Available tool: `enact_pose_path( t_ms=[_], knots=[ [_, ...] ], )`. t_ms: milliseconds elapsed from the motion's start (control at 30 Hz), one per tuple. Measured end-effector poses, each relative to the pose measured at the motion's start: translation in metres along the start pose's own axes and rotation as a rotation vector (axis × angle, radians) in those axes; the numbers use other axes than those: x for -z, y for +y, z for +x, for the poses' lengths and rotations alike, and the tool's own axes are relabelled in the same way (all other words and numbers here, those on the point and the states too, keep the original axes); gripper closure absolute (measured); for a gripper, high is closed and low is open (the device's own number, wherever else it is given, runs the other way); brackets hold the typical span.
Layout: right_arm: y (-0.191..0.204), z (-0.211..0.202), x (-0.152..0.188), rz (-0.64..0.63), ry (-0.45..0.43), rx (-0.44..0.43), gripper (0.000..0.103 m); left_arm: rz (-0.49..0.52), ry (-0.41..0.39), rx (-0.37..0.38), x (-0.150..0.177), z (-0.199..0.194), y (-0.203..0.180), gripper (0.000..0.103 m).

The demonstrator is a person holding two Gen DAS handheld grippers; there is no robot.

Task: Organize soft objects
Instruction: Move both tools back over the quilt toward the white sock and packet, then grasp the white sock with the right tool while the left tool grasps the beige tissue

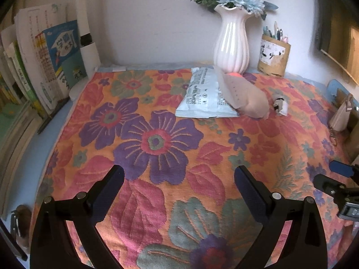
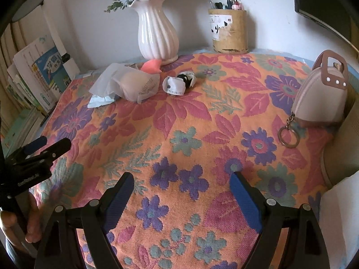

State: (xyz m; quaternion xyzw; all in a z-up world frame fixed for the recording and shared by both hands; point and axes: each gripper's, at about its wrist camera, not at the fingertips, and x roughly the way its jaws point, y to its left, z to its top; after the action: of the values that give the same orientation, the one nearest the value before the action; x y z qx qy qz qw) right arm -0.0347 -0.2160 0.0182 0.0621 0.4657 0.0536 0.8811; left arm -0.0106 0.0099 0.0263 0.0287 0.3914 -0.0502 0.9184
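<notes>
**Both claws open above floral bench; soft items grouped at far edge**

Surroundings. The bench carries a floral cloth [image 1: 157,143]. At 12 o'clock in the right wrist view stands a white ribbed vase [image 2: 157,33] with blue flowers, and at 1 o'clock a pen holder [image 2: 230,31]. A beige coin purse [image 2: 320,98] with a key ring sits at 3 o'clock, against the right edge. Books [image 1: 51,62] stand upright at 10 o'clock in the left wrist view. Nothing lies on the cloth between either claw and the soft items.

Task items. A pale blue tissue pack [image 1: 205,94] lies flat at 12 o'clock in the left wrist view, its long axis running from near to far. A translucent pouch [image 1: 249,98] with beige contents overlaps the pack's right edge, its long axis slanting from far left to near right. A pink object [image 2: 152,66] shows between pouch and vase base. A small white and black bundle [image 2: 178,83] lies just right of the pouch, apart from it.

Claws. The left claw [image 1: 179,192] has its fingers spread wide and holds nothing. The right claw [image 2: 181,197] is likewise spread and empty.
</notes>
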Motion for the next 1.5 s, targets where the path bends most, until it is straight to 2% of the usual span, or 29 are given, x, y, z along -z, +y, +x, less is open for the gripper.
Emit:
enact_pose_path(
  t_ms=[33, 67, 100, 233, 300, 333, 433, 533, 600, 667, 700, 800, 833, 933, 1033, 1100, 1200, 1267, 1333, 1367, 1400, 1500],
  knots=[
    [0.002, 0.000, -0.003, -0.007, 0.015, 0.010, 0.023, -0.011, 0.008, 0.024, -0.003, -0.004, 0.001, 0.005],
    [0.004, -0.001, -0.006, -0.019, 0.023, 0.007, 0.035, -0.026, 0.013, 0.058, -0.007, -0.010, 0.003, 0.005],
    [0.009, -0.003, -0.013, -0.047, 0.027, -0.002, 0.039, -0.036, 0.014, 0.076, -0.011, -0.015, 0.004, 0.006],
    [0.020, -0.007, -0.057, -0.102, -0.030, 0.057, 0.041, -0.090, 0.003, 0.162, -0.047, -0.040, 0.005, 0.006],
    [0.013, 0.004, -0.079, -0.054, -0.045, 0.039, 0.041, -0.133, -0.019, 0.239, -0.066, -0.043, 0.006, 0.006],
    [0.008, 0.012, -0.089, -0.009, -0.043, 0.026, 0.041, -0.142, -0.030, 0.254, -0.076, -0.038, 0.005, 0.006],
    [-0.002, 0.036, -0.111, 0.092, -0.051, -0.011, 0.041, -0.125, -0.052, 0.222, -0.092, -0.013, -0.004, 0.006],
    [-0.003, 0.064, -0.120, 0.120, -0.021, 0.009, 0.041, -0.119, -0.010, 0.210, -0.103, 0.026, -0.011, 0.012],
    [-0.009, 0.079, -0.123, 0.148, -0.005, 0.027, 0.050, -0.124, 0.015, 0.224, -0.106, 0.047, -0.015, 0.012],
    [-0.016, 0.084, -0.121, 0.163, -0.004, 0.005, 0.069, -0.123, 0.025, 0.268, -0.108, 0.061, -0.020, 0.018],
    [-0.022, 0.080, -0.118, 0.165, -0.024, 0.012, 0.072, -0.118, 0.026, 0.300, -0.107, 0.064, -0.023, 0.025],
    [-0.042, 0.070, -0.110, 0.208, -0.046, 0.036, 0.072, -0.096, 0.058, 0.368, -0.104, 0.075, -0.037, 0.031],
    [-0.049, 0.067, -0.108, 0.225, -0.053, 0.025, 0.072, -0.086, 0.079, 0.384, -0.101, 0.079, -0.043, 0.037],
    [-0.065, 0.058, -0.099, 0.258, -0.084, 0.002, 0.072, -0.044, 0.117, 0.429, -0.089, 0.075, -0.055, 0.043],
    [-0.070, 0.053, -0.095, 0.268, -0.098, -0.027, 0.072, -0.007, 0.236, 0.645, -0.065, 0.062, -0.073, 0.044],
    [-0.069, 0.055, -0.096, 0.257, -0.095, -0.042, 0.072, 0.078, 0.264, 0.681, -0.052, 0.046, -0.087, 0.044],
    [-0.070, 0.052, -0.094, 0.244, -0.104, -0.075, 0.072, 0.180, 0.249, 0.669, -0.046, 0.024, -0.093, 0.041],
    [-0.070, 0.052, -0.094, 0.247, -0.103, -0.085, 0.072, 0.231, 0.227, 0.598, -0.052, 0.016, -0.092, 0.035],
    [-0.071, 0.054, -0.092, 0.254, -0.093, -0.097, 0.072, 0.251, 0.181, 0.481, -0.063, 0.018, -0.088, 0.027],
    [-0.071, 0.055, -0.092, 0.256, -0.090, -0.100, 0.071, 0.236, 0.172, 0.425, -0.070, 0.023, -0.087, 0.026],
    [-0.071, 0.056, -0.093, 0.257, -0.087, -0.101, 0.071, 0.213, 0.179, 0.404, -0.074, 0.029, -0.088, 0.026],
    [-0.070, 0.060, -0.095, 0.253, -0.082, -0.104, 0.067, 0.098, 0.221, 0.406, -0.085, 0.056, -0.081, 0.026]
  ],
)
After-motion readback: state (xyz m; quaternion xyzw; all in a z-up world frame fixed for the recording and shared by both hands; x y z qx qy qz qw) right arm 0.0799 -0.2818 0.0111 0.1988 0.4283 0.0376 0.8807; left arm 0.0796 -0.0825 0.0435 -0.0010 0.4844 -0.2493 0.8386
